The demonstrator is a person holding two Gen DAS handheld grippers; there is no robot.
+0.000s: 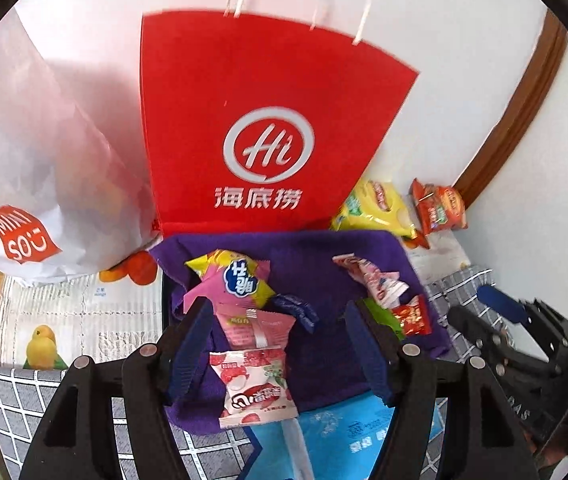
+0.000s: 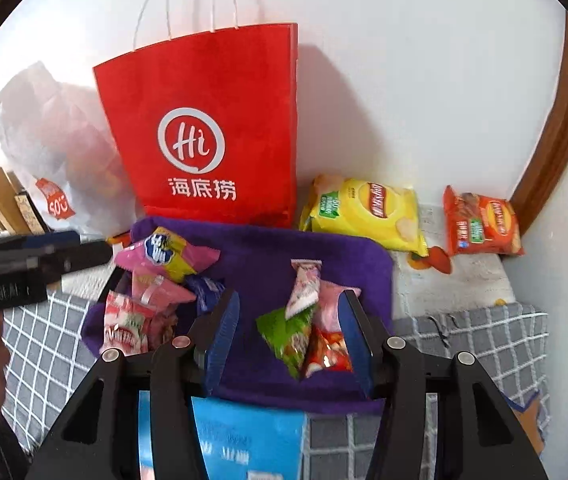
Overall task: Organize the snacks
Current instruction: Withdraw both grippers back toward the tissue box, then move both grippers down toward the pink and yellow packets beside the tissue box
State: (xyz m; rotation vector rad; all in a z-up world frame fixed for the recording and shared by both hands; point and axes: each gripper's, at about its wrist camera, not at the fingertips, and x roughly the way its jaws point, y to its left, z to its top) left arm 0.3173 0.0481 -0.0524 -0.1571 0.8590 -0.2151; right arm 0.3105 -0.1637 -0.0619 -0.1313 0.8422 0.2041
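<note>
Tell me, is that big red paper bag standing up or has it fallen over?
Standing upright. The red paper bag rests on its base against the wall, its white handles pointing up.

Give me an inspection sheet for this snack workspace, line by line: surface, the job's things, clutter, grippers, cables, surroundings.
Surface: grey checked cloth with a purple towel spread on it.
Job's things: two heaps of small snack packets on the towel, a left heap and a right heap; a yellow chip bag and an orange chip bag lie off the towel by the wall.
Clutter: red paper bag standing upright behind the towel; white plastic bag to its left; blue packet at the towel's near edge.
Grippers: left gripper open over the left heap; right gripper open around the right heap.
Cables: nothing seen.
Surroundings: white wall, brown wooden trim.
</note>
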